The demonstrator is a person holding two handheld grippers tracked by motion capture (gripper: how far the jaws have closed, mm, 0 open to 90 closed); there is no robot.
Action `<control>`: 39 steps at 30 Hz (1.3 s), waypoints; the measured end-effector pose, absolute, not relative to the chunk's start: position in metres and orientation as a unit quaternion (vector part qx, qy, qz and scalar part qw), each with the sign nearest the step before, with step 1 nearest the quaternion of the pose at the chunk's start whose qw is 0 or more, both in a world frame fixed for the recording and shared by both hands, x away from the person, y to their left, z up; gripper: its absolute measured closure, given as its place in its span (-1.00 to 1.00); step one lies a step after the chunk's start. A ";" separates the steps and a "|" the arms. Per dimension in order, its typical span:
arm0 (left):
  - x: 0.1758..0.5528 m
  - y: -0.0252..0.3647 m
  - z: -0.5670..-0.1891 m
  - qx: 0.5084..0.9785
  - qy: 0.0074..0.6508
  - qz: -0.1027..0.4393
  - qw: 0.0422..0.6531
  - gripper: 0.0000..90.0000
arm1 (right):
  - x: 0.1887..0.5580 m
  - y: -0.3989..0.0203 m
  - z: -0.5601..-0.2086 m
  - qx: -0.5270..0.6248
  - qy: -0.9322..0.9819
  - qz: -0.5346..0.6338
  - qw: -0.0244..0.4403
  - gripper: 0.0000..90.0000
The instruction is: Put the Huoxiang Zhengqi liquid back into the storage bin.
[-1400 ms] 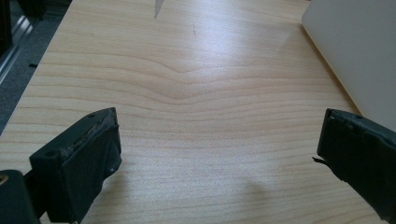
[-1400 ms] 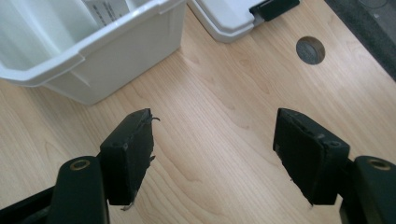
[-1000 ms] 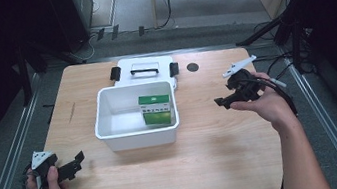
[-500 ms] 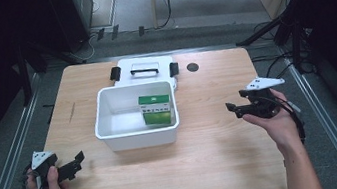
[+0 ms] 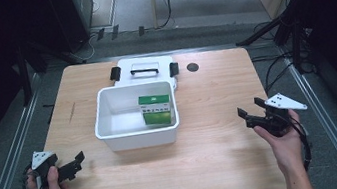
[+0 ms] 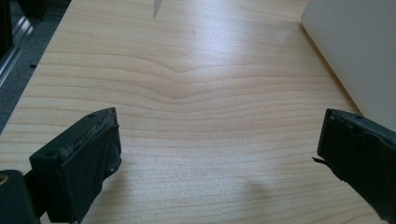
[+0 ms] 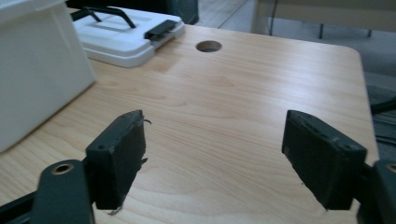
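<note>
My two claws sit low over the table [image 5: 216,158]: the left gripper [image 5: 76,161] spread and empty, the right gripper [image 5: 250,112] with jaws just widening, nothing between them. Farther off stands one white bin [image 5: 112,136] holding one green box [image 5: 155,109]; beyond it, one lid [image 5: 142,70].

We see a white bin [image 5: 136,124] at the middle of the worktop [image 5: 216,158], holding 1 green box [image 5: 155,110] against its right wall. Its lid [image 5: 143,70] lies just behind it. Our left hand-held gripper [image 5: 76,161] sits at the near left corner, the right hand-held gripper [image 5: 248,109] near the right edge, jaws apart, having just been opening with nothing between them.
</note>
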State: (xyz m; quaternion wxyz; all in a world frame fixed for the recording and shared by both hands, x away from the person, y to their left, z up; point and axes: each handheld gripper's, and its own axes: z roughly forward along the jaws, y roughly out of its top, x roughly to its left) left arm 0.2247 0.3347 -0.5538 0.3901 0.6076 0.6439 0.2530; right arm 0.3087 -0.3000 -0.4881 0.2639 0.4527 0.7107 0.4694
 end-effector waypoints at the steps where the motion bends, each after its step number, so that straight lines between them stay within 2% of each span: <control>1: 0.225 0.335 -0.554 0.607 0.644 0.253 0.390 -0.99 | 0.307 -0.302 -0.491 0.458 0.706 0.468 0.270 -0.55; 5: 0.225 0.335 -0.554 0.607 0.644 0.253 0.390 -0.99 | 0.298 -0.310 -0.503 0.473 0.695 0.468 0.273 -0.68; 11: 0.225 0.335 -0.554 0.608 0.644 0.254 0.390 -0.99 | 0.281 -0.324 -0.519 0.492 0.662 0.495 0.272 -0.71; 17: 0.225 0.334 -0.554 0.608 0.644 0.253 0.388 -0.99 | 0.266 -0.335 -0.534 0.500 0.654 0.497 0.274 -0.71; 28: 0.225 0.334 -0.554 0.608 0.645 0.254 0.388 -0.99 | 0.245 -0.348 -0.537 0.509 0.645 0.490 0.290 -0.71; 39: 0.226 0.336 -0.554 0.605 0.648 0.250 0.390 -0.99 | 0.235 -0.357 -0.546 0.529 0.616 0.512 0.281 -0.70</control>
